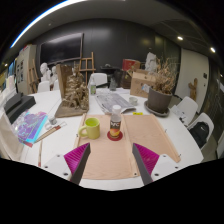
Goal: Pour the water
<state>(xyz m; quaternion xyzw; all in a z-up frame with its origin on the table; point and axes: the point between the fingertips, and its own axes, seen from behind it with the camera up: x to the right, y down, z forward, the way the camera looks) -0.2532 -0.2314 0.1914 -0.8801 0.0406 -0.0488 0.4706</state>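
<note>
Jaws spread wide and holding nothing, the two fingers with their magenta pads [78, 160] poking up from six o'clock, the gripper [112, 165] hovering over a tan mat [118, 140] that lies on the white surface [185, 140]

Bare mat between the jaws, nothing caught in the gap. Just ahead, at twelve o'clock from the fingers, a small dark bottle [115, 124] with a white cap and a red-and-yellow label stands upright on a red coaster [115, 136] at the mat's far edge. Just beside it, at about eleven o'clock, a yellow-green mug [90, 128] sits upright, handle turned away from the bottle; bottle and mug are near each other but apart, and both are well clear of the fingers

Out at nine o'clock, a colourful book or packet [30, 127] lies flat near the surface's edge. Further back at eleven, a tall wooden model [75, 92] rises on a dark base. Beyond the bottle at twelve, grey clutter [110, 101] is spread across the surface, too small to tell apart. At two o'clock sits a dark bowl-like object [158, 101], with a white chair [186, 108] behind it, and cardboard boxes [148, 80] are stacked further back
</note>
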